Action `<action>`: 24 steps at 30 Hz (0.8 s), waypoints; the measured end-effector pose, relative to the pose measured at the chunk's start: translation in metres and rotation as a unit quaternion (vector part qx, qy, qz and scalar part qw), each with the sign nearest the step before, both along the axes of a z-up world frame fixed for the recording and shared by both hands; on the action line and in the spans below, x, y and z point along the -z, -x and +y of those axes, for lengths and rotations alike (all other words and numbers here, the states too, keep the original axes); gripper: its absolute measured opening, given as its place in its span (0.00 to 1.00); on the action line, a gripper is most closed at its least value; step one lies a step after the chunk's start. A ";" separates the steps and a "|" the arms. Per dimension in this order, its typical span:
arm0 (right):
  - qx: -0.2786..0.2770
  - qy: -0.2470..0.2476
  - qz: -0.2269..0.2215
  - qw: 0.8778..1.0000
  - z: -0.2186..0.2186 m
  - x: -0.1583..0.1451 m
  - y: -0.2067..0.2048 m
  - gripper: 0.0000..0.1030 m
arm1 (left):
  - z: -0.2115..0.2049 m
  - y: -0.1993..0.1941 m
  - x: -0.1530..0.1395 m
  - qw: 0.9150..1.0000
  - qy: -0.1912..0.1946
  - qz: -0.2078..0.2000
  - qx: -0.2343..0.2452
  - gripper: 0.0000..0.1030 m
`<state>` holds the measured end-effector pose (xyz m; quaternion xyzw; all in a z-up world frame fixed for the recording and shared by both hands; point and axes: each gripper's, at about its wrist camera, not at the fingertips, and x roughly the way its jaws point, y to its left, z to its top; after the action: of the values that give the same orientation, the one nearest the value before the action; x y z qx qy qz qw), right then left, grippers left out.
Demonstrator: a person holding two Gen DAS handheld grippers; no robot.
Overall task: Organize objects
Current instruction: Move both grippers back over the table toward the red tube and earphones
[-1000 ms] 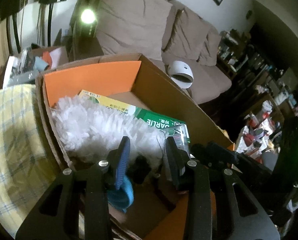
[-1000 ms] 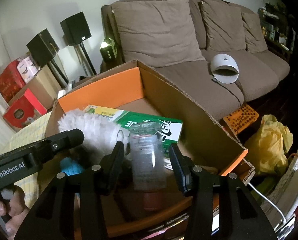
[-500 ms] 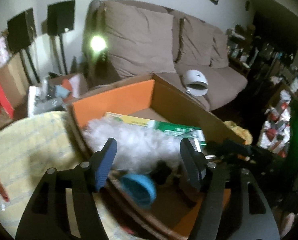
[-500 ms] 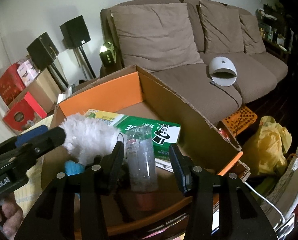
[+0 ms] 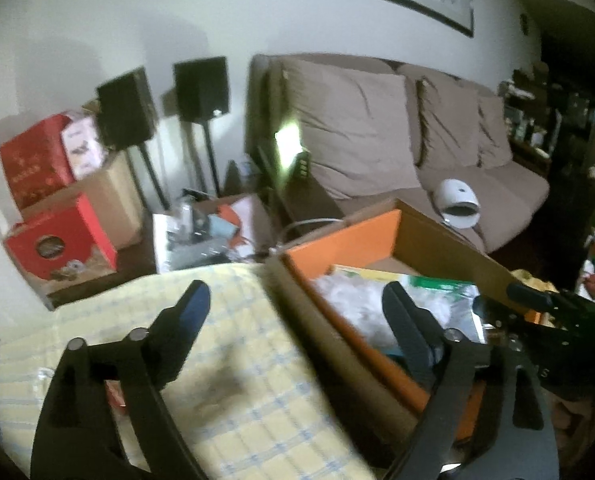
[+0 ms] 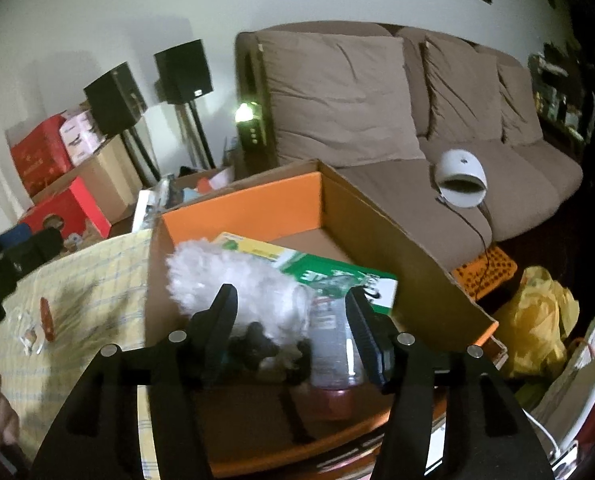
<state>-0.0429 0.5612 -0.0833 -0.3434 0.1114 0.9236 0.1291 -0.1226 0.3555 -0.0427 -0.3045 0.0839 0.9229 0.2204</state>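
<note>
A cardboard box (image 6: 257, 208) with orange inner flaps holds a white fluffy duster (image 6: 233, 276), a green carton (image 6: 337, 276) and a clear bottle with a red cap (image 6: 333, 344). My right gripper (image 6: 291, 300) hovers over the box's near end, jaws opening. The bottle stands between them, close to the right finger, and the pads do not press it. My left gripper (image 5: 293, 300) is wide and still opening, with nothing between its fingers. It hangs over the box's left wall (image 5: 309, 320) and the yellow checked cloth (image 5: 217, 380).
A brown sofa (image 6: 337, 92) with a white dome device (image 6: 461, 180) stands behind the box. Two black speakers (image 6: 183, 72) and red cartons (image 6: 65, 212) are at the back left. A yellow bag (image 6: 537, 320) lies right. A small red item (image 6: 47, 318) rests on the cloth.
My left gripper let go of the duster's blue handle, opened wide, rose and swung left over the cloth. My right jaws widened and drew back a little; the bottle stays in the box.
</note>
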 end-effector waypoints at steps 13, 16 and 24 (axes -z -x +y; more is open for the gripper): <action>-0.066 -0.014 0.025 0.997 -0.073 -0.017 0.006 0.76 | -0.092 0.008 -0.009 0.999 -0.010 0.004 -0.048 0.98; -0.076 -0.021 0.027 0.997 -0.096 -0.018 0.004 0.77 | -0.125 0.010 -0.010 0.997 0.005 0.020 -0.073 0.99; -0.115 -0.020 0.007 0.993 -0.156 -0.011 0.017 0.77 | -0.207 0.029 -0.004 0.991 -0.018 -0.005 -0.132 0.99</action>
<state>-0.0603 0.4055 -0.0719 -0.3444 0.0538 0.9369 0.0283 -0.1516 0.1489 -0.0384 -0.3131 0.0251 0.9439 0.1024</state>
